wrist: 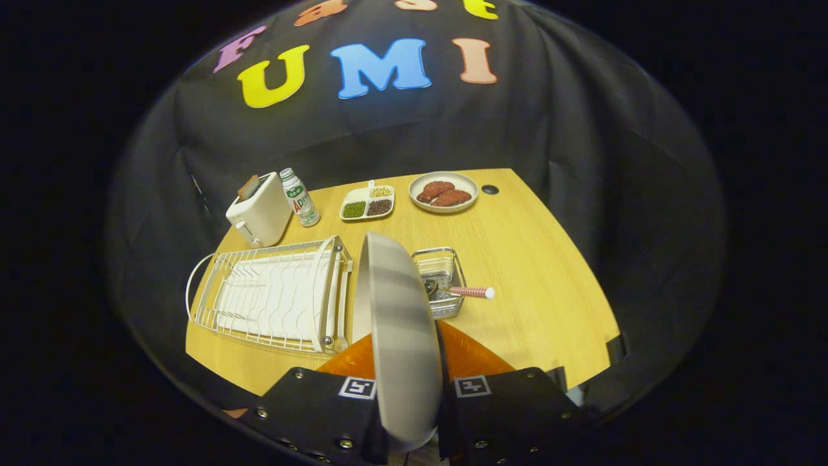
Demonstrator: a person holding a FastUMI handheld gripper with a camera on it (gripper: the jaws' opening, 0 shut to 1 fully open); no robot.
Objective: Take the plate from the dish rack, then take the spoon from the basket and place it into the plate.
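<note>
A grey plate (398, 323) stands on edge between my two fingers (323, 414), held up above the table. My gripper (407, 421) is shut on its lower rim. The white wire dish rack (275, 294) lies to the left of the plate with no dishes in it. Just right of the plate sits a small wire basket (443, 278). A spoon (462, 291) with a red-and-white striped handle lies in the basket, its handle sticking out over the right rim. The plate hides the basket's left side.
On the wooden table (537, 272) stand a white toaster (259, 208) and a drink bottle (299, 197) beyond the rack. A divided tray of beans (367, 202) and a plate of sausages (444, 191) sit at the far edge. An orange mat (472, 356) lies below the held plate.
</note>
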